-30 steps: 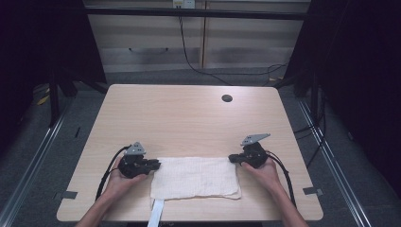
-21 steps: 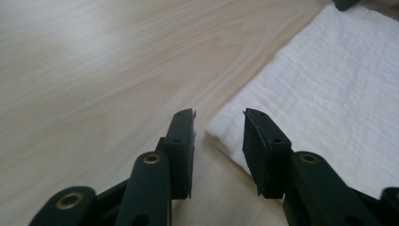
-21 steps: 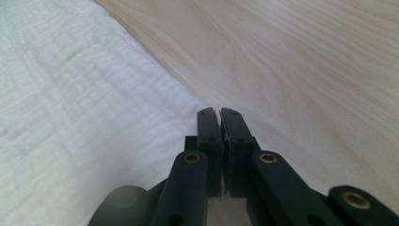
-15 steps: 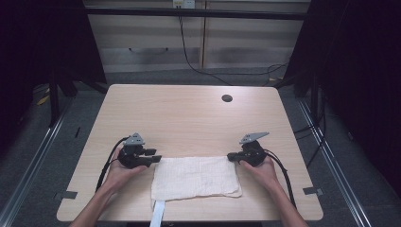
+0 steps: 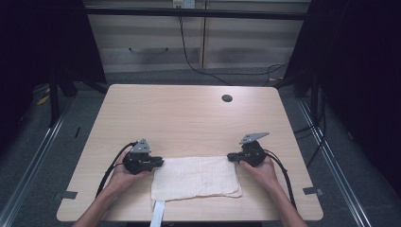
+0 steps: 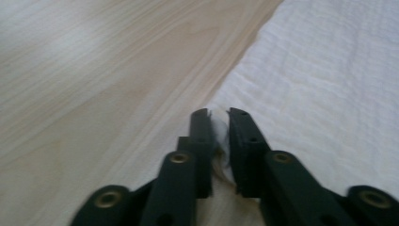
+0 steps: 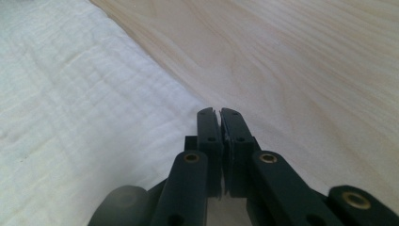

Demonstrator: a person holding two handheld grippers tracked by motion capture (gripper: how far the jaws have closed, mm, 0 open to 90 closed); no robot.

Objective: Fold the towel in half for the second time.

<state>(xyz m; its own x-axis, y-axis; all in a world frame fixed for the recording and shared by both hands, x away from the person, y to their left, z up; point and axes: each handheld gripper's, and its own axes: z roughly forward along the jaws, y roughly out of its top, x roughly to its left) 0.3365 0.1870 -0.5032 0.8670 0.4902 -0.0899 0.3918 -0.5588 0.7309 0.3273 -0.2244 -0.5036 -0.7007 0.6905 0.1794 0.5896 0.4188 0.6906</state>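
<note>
Cloth pinched at both far corners, flat on the worktop [image 5: 189,113]

The cloth [image 5: 195,177] is spread between the tools: left tool [image 6: 219,123] was just clamped onto its corner; right tool [image 7: 219,117] is clenched, seemingly on the opposite edge.

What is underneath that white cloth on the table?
The white cloth lies flat on the wooden table, with a white strip poking out beneath its near edge. Anything else under it is covered.

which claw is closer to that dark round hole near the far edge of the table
Right. The right claw sits at the cloth's right corner, nearly below the hole; the left claw is at the cloth's left corner, farther away.
</note>
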